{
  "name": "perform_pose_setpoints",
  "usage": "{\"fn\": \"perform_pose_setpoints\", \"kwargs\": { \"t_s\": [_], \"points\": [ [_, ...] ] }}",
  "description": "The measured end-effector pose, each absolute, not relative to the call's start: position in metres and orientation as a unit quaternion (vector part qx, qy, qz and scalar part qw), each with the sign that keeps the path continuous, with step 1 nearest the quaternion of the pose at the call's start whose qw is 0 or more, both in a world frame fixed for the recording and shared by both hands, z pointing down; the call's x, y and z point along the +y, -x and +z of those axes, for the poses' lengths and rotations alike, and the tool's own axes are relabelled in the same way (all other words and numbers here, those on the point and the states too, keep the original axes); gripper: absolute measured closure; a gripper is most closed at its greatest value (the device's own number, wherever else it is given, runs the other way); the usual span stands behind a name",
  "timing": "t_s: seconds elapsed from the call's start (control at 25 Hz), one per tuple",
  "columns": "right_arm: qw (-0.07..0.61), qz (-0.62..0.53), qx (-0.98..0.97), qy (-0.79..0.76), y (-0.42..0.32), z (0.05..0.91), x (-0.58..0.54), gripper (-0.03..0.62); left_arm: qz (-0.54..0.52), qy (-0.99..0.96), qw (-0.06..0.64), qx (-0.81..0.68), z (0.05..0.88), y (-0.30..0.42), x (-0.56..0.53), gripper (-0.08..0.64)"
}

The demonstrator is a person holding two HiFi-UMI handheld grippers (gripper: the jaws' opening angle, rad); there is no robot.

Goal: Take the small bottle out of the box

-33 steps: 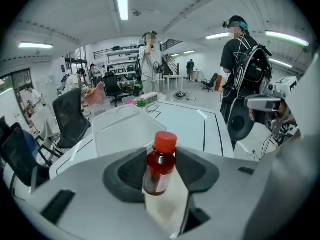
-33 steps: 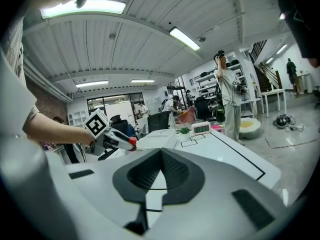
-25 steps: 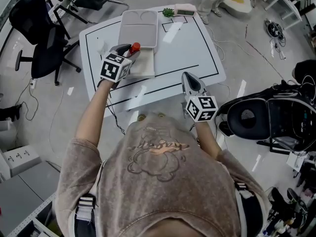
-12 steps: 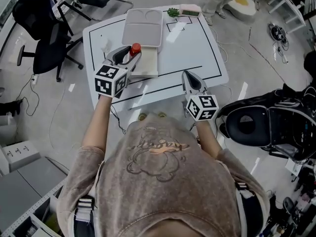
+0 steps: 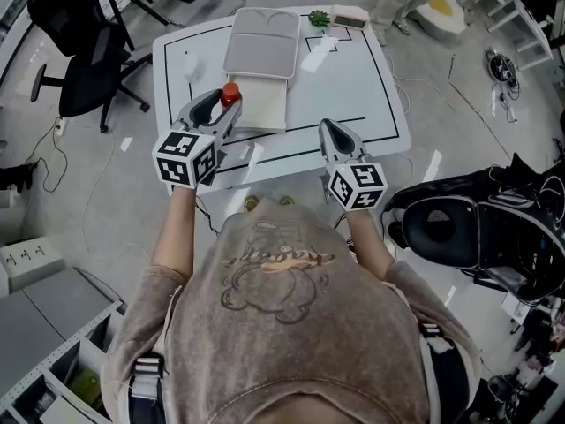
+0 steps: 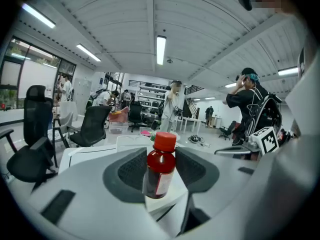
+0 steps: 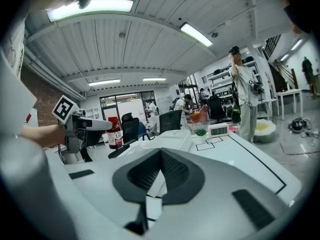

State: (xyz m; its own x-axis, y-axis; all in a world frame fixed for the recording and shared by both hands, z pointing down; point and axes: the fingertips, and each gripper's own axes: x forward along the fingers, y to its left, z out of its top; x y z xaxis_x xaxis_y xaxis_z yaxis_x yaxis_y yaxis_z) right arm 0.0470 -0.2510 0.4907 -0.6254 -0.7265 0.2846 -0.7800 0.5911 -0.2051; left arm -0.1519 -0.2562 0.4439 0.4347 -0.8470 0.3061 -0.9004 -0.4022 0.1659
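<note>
A small dark-red bottle [image 6: 160, 166] with a red cap [image 5: 230, 91] stands upright between the pads of my left gripper [image 5: 222, 106], which is shut on it. Gripper and bottle hang beside the left edge of the open white box [image 5: 265, 104], whose lid [image 5: 262, 42] lies flat behind it. In the right gripper view the bottle [image 7: 114, 132] shows at the left, clear of the box [image 7: 167, 139]. My right gripper [image 5: 328, 132] hovers over the table's front edge, right of the box. Its jaws [image 7: 159, 170] meet with nothing in them.
The white table [image 5: 362, 78] carries black marked lines, a small green plant [image 5: 320, 18] and a digital clock [image 5: 350, 16] at its far edge. Black office chairs [image 5: 84, 78] stand to the left, and black equipment [image 5: 477, 215] lies on the floor to the right.
My left gripper has drawn back toward me and to the left with the bottle, from above the box to beside its left edge. The right gripper has barely moved.
</note>
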Motion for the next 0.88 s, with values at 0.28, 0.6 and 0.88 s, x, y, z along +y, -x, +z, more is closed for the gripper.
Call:
{"fn": "perform_pose_setpoints", "kwargs": {
  "t_s": [0.28, 0.6, 0.88],
  "points": [
    [0.089, 0.155, -0.895, -0.410, -0.035, 0.490, -0.251, 0.598, 0.060, -0.814, 0.172, -0.552, 0.451, 0.171, -0.240, 0.376],
    [0.093, 0.157, -0.899, -0.399, -0.026, 0.493, -0.251, 0.598, 0.047, -0.796, 0.205, -0.567, 0.475, 0.187, -0.230, 0.376],
    [0.094, 0.157, -0.899, -0.397, -0.024, 0.495, -0.249, 0.598, 0.056, -0.786, 0.226, -0.573, 0.496, 0.193, -0.226, 0.376]
  ]
}}
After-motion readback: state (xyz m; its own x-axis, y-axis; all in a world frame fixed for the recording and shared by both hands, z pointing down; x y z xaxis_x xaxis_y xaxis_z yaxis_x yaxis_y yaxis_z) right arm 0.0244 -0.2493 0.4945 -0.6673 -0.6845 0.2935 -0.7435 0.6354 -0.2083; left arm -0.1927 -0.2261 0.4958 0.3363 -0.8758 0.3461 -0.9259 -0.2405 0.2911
